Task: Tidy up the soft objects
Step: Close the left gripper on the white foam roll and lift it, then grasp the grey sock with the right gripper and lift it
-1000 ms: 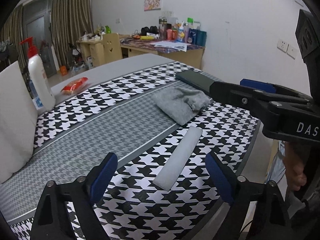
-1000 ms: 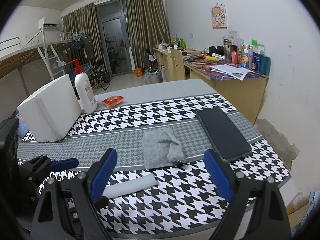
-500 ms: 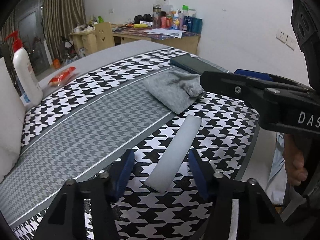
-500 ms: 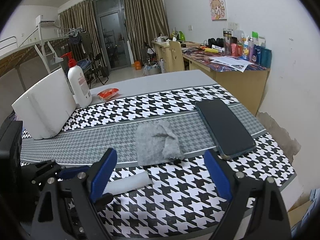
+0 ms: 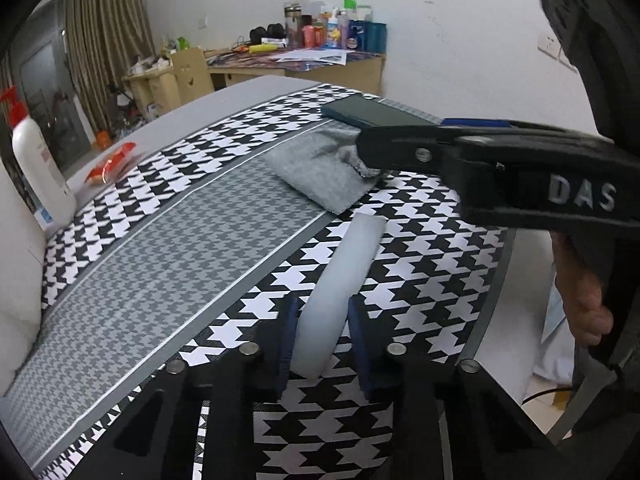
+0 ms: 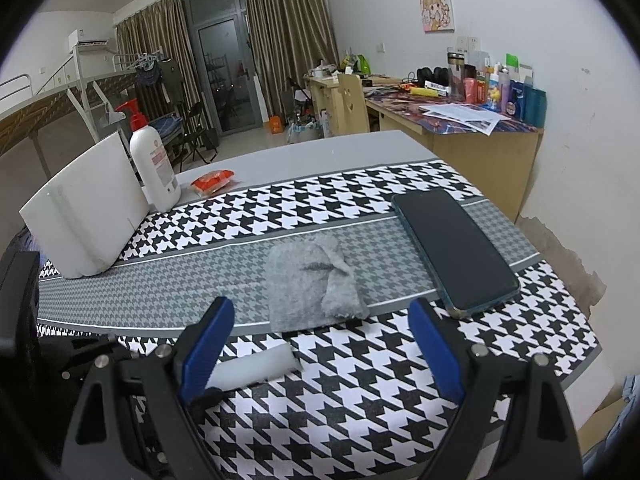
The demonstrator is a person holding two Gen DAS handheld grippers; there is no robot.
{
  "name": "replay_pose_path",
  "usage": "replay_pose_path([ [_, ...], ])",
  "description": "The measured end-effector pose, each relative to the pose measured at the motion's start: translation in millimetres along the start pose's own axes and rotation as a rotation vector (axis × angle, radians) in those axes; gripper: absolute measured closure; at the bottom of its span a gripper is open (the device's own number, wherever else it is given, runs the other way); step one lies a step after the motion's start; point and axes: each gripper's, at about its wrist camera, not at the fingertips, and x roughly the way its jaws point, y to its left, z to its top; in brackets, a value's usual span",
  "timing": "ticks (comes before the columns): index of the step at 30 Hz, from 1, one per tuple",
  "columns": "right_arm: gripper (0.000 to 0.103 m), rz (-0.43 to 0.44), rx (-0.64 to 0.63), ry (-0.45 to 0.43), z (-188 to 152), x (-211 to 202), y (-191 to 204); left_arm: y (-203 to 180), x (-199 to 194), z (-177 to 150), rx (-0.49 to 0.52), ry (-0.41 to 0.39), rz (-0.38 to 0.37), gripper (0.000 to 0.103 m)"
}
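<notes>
A long white foam strip point(image 5: 340, 276) lies on the houndstooth tablecloth; its far end shows in the right wrist view point(image 6: 256, 364). My left gripper point(image 5: 322, 344) is shut on its near end, blue pads on both sides. A crumpled grey cloth point(image 5: 320, 168) lies beyond it, also in the right wrist view point(image 6: 312, 284). My right gripper point(image 6: 320, 344) is open and empty, hovering just in front of the grey cloth; its arm crosses the left wrist view point(image 5: 500, 168).
A dark phone point(image 6: 452, 248) lies right of the cloth. A white foam block point(image 6: 84, 212), a pump bottle point(image 6: 154, 164) and an orange packet point(image 6: 212, 180) stand at the table's far left. The table edge point(image 6: 576, 376) is close on the right.
My left gripper moved forward and closed its jaws on the near end of the white foam strip. My right gripper stayed open and drew slightly nearer the grey cloth.
</notes>
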Motion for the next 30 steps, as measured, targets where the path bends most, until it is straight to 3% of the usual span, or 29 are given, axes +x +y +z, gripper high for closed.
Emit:
replay_pose_path([
  [4,0.011,0.001,-0.001,0.008,2,3,1,8,-5,0,-0.026,-0.015,-0.016,0.086],
  [13,0.011,0.014,-0.018,0.023,7,14,5,20,-27,0,-0.070,-0.086,-0.018,0.086],
  [30,0.011,0.020,-0.045,0.079,11,37,15,49,-44,-4,-0.161,-0.126,0.036,0.086],
])
